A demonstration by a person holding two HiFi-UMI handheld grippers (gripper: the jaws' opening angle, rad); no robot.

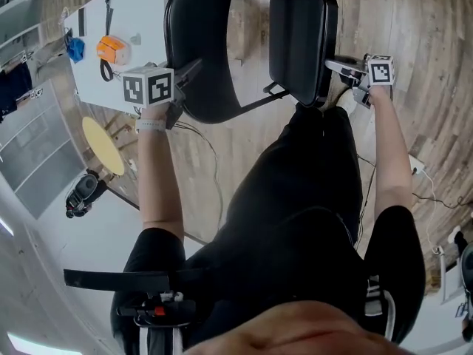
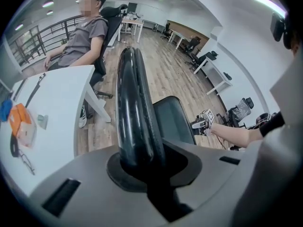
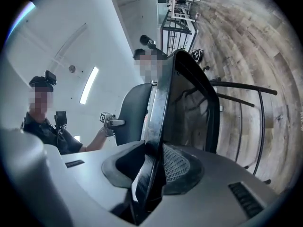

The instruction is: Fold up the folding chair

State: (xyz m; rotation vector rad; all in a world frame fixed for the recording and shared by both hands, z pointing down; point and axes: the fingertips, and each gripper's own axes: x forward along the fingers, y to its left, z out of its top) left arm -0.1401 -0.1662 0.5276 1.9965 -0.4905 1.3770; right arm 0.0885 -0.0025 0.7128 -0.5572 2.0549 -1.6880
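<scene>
Already the folding chair [image 1: 299,39] is sitting partly collapsed, held up in front of the person and just beside the white desk [image 1: 144,21]. The left gripper [image 1: 188,74] is clamping the rim of the black backrest [image 2: 135,117]. The right gripper [image 1: 341,68] is pinching the edge of the seat [image 3: 158,122], which is tipping up steeply towards the backrest. A gap is showing between the two, so bringing them flat together is probably what is left to do.
</scene>
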